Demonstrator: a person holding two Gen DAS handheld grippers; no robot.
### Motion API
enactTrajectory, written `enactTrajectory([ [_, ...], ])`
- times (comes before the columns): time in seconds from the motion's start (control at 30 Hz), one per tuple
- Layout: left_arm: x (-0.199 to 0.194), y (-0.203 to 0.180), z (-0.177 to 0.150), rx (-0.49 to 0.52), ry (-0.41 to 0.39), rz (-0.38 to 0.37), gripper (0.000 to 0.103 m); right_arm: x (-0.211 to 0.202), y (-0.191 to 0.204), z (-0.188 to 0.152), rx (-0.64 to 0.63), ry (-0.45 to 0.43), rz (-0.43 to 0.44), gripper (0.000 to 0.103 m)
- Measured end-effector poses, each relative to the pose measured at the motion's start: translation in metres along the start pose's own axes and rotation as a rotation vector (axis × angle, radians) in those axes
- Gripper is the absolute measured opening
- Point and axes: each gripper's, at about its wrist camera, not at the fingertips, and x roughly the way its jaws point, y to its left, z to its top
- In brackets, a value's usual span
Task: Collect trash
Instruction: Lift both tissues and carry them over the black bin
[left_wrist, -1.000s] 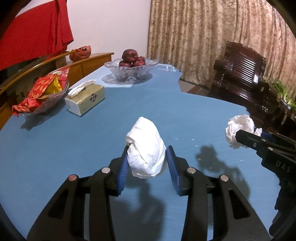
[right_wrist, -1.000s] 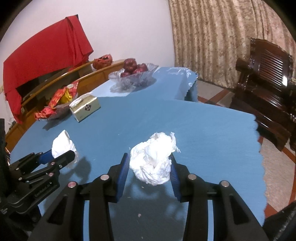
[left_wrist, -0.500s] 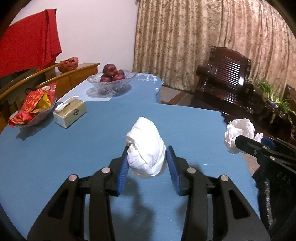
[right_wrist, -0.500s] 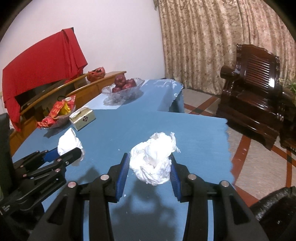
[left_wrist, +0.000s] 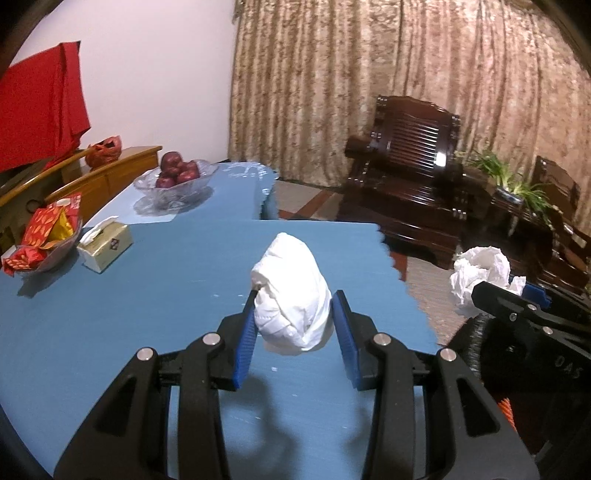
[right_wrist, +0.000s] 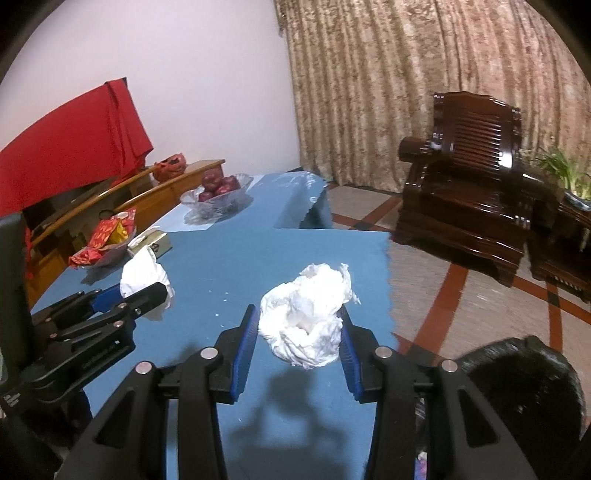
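Claws both clenched: left claw (left_wrist: 295, 321) gripped a smooth tissue wad (left_wrist: 291, 291), right claw (right_wrist: 297, 326) a crumpled tissue wad (right_wrist: 306, 314), both aloft over the worktop's (left_wrist: 110, 314) right edge; black bin (right_wrist: 524, 376) beyond it, nearer the right claw.

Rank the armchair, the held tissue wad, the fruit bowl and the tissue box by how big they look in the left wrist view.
1. armchair
2. tissue wad, enlarged by nearness
3. fruit bowl
4. tissue box

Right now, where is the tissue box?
The tissue box sits on the blue table, at the left in both views, between the bowl of red snack packets and the glass bowl of apples farther back.
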Motion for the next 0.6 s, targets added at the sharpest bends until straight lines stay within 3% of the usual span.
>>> enactTrajectory([
  [0.6, -0.035, -0.087, -0.017, 0.069, -0.01, -0.126, 0.039, -0.081, -0.051, -0.022, 0.029, -0.065, -0.103, 0.041],
])
